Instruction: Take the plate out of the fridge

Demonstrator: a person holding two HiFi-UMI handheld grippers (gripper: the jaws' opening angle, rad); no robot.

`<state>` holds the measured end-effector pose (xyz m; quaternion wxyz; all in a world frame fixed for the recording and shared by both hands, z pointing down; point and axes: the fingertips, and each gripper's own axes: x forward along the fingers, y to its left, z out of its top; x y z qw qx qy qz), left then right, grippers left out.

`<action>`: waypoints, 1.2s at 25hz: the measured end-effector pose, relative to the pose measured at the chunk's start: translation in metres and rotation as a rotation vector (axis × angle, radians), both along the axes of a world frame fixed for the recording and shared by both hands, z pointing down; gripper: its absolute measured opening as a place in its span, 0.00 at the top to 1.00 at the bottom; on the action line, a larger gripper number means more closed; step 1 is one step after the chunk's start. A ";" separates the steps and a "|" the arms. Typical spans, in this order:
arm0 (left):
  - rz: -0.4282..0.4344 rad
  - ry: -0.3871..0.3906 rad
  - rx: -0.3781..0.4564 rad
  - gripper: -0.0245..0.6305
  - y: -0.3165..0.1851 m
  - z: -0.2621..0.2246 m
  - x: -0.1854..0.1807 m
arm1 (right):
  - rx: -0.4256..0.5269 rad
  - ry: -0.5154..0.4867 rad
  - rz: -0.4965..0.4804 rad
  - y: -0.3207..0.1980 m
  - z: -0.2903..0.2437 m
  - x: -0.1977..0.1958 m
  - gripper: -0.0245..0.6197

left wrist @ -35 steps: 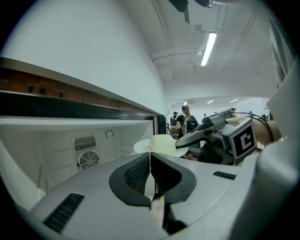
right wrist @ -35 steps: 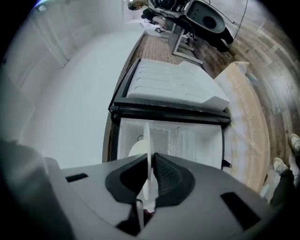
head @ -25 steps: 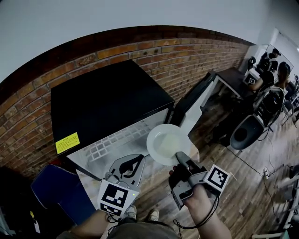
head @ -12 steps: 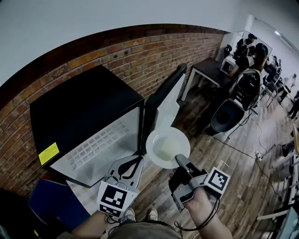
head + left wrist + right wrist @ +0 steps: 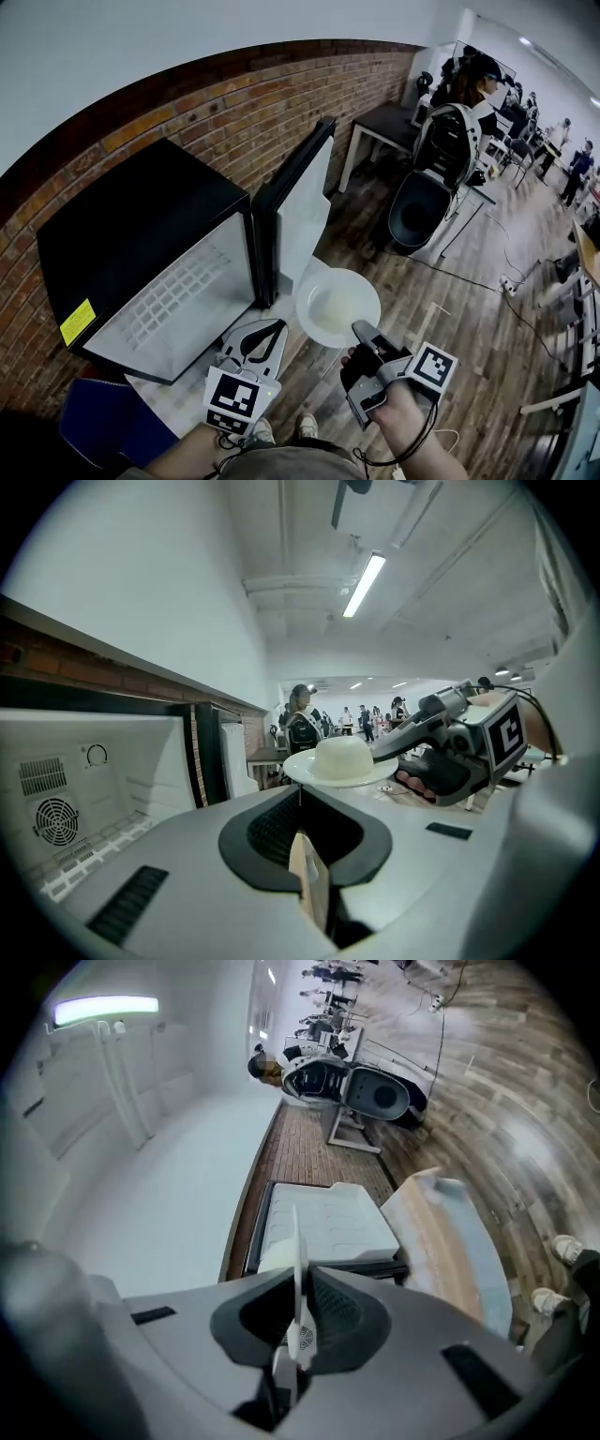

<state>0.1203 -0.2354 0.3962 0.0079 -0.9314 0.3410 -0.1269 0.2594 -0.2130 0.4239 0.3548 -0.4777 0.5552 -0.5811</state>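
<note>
We stand at the black fridge (image 5: 141, 234), its door (image 5: 302, 202) open, with the round white plate (image 5: 337, 302) outside it, level and hollow upward, its near rim pinched in our right gripper (image 5: 359, 330), our left gripper (image 5: 270, 330) closed on nothing.

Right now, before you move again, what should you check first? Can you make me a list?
1. White round plate out of the black box-shaped fridge: ok.
2. Right gripper shut on the plate's rim: ok.
3. Plate held about level: ok.
4. Left gripper free to help: ok, shut and empty.
5. Black fridge door with white lining closed: not ok, it stands open.
6. Spot to set the plate down: cannot tell.
</note>
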 end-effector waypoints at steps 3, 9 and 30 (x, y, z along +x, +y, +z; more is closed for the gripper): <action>0.013 -0.010 -0.013 0.93 0.004 0.008 0.005 | -0.024 0.006 0.013 0.008 0.012 0.007 0.90; 0.035 -0.028 -0.040 0.93 0.013 0.023 0.013 | -0.079 0.006 0.027 0.023 0.037 0.014 0.90; -0.001 -0.052 -0.063 0.93 0.009 0.037 0.002 | -0.087 -0.016 0.005 0.019 0.049 0.015 0.90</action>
